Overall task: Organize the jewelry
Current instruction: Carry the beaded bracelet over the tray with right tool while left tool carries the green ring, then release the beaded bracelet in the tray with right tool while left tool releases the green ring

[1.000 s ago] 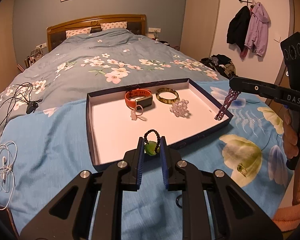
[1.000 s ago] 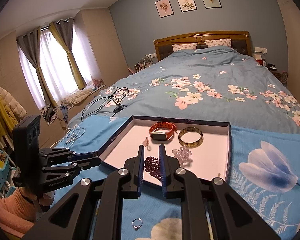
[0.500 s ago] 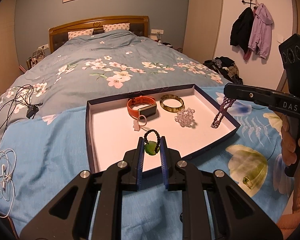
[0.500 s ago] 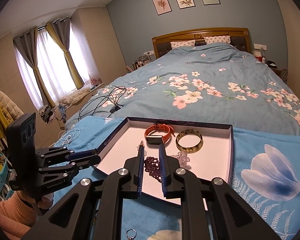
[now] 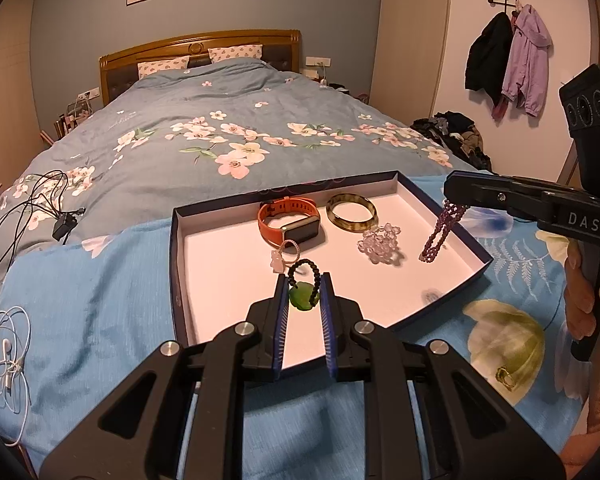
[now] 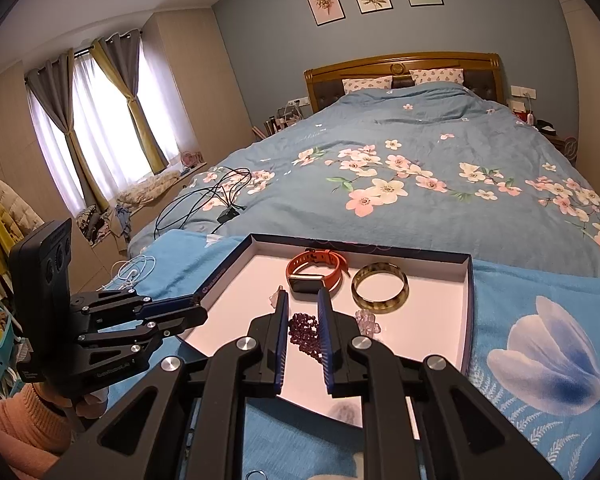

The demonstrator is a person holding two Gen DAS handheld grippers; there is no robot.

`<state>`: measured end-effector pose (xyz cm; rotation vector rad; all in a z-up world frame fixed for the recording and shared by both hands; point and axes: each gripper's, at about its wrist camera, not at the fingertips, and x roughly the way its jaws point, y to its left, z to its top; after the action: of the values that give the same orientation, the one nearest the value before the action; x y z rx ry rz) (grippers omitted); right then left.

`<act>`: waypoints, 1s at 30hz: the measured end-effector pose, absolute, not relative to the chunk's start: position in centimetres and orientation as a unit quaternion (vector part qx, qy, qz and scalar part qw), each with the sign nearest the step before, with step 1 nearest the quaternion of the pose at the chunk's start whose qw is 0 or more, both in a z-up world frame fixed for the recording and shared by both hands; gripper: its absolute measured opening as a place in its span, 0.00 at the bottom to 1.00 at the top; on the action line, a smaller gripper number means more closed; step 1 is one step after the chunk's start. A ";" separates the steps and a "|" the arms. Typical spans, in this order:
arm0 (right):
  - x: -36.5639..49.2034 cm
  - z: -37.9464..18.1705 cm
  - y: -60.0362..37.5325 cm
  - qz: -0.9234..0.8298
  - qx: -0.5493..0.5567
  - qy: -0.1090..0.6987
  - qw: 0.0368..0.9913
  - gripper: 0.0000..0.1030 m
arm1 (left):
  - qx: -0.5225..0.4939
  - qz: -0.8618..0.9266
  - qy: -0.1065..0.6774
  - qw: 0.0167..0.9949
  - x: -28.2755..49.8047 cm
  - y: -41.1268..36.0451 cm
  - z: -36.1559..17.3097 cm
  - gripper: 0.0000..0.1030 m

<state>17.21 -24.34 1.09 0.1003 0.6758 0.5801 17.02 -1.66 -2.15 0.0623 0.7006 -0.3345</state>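
Note:
A dark-rimmed tray with a white floor lies on the bed. In it are an orange watch, a green bangle, a clear bead bracelet and a small ring with a charm. My left gripper is shut on a black bead bracelet with a green stone, held above the tray's near part. My right gripper is shut on a purple bead bracelet, which hangs over the tray's right side in the left wrist view.
A gold ring lies on the blue flowered cloth right of the tray. Another ring lies near the bottom edge of the right wrist view. Black cables and white earphones lie to the left.
Both grippers have moved forward over the tray. The purple bracelet moved from outside the tray's right rim to above its floor. The left gripper's bracelet moved from the near rim to over the tray.

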 end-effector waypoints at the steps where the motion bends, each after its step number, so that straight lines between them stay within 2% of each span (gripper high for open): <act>1: 17.3 1.1 -24.3 0.281 0.049 0.327 0.901 0.12 | 0.031 -0.163 0.343 0.925 17.2 -1.7 -2.2 0.15; 30: 21.4 -1.6 -22.1 0.291 0.041 0.368 0.882 0.12 | 0.018 -0.142 0.391 0.909 22.4 -2.4 -5.5 0.15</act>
<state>21.39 -22.14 -1.58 0.0860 0.7653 0.6063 22.38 -2.35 -5.53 0.0375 0.8060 -0.2926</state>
